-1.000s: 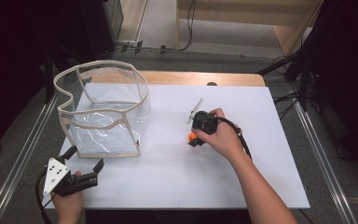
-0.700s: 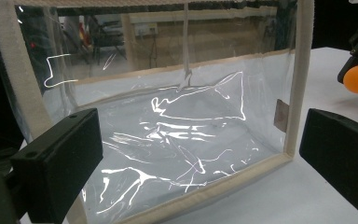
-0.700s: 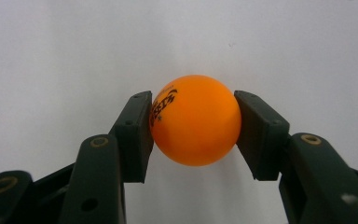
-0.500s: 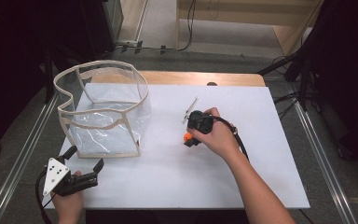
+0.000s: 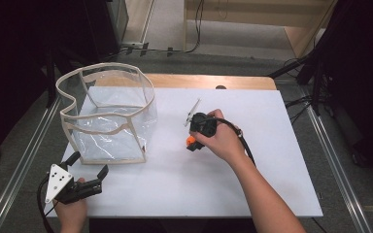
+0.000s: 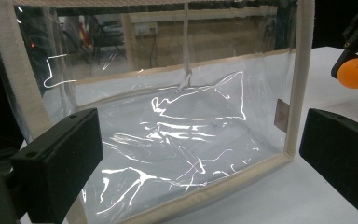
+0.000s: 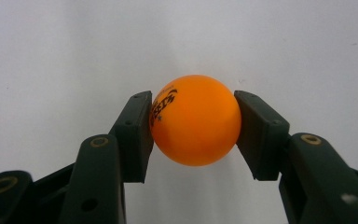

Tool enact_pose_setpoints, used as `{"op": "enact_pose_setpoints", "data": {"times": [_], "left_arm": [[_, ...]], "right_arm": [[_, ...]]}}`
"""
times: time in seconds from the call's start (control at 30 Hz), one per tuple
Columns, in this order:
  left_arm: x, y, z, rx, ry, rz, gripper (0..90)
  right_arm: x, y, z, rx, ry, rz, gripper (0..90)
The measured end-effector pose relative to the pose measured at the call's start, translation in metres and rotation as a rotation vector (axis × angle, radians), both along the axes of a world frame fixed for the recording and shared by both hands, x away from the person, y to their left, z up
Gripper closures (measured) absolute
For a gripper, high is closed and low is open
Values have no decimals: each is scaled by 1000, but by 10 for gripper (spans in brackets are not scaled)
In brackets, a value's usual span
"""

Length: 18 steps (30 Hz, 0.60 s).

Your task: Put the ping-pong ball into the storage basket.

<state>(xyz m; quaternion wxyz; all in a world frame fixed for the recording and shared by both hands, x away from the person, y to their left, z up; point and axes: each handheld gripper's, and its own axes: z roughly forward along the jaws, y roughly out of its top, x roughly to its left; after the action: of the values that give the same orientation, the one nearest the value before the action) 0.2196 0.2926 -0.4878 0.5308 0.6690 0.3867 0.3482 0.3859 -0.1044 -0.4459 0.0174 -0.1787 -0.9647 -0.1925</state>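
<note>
As before, orange ball point(image 7: 195, 120) pinched, right gripper point(image 7: 193, 135) barely shifted

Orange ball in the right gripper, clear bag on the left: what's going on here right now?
A person works at a white table with a gripper in each hand. The right gripper is shut on an orange ball, pads pressing both its sides. The left gripper waits open near the table's front left corner, jaws facing a clear bag with beige trim that stands open-topped. The ball is not yet in the bag.
</note>
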Motion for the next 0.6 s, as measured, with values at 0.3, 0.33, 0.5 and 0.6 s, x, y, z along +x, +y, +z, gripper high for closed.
{"op": "enact_pose_setpoints", "data": {"times": [0.3, 0.33, 0.5, 0.6], "left_arm": [[0, 1, 0, -11, -1, -1, 1], [0, 1, 0, -11, -1, -1, 1], [1, 1, 0, -11, 1, 0, 1], [0, 1, 0, -9, 1, 1, 1]], "right_arm": [[1, 6, 5, -5, 12, 3, 472], [2, 6, 5, 6, 4, 19, 472], [3, 10, 8, 10, 20, 8, 472], [3, 11, 9, 9, 17, 18, 472]]}}
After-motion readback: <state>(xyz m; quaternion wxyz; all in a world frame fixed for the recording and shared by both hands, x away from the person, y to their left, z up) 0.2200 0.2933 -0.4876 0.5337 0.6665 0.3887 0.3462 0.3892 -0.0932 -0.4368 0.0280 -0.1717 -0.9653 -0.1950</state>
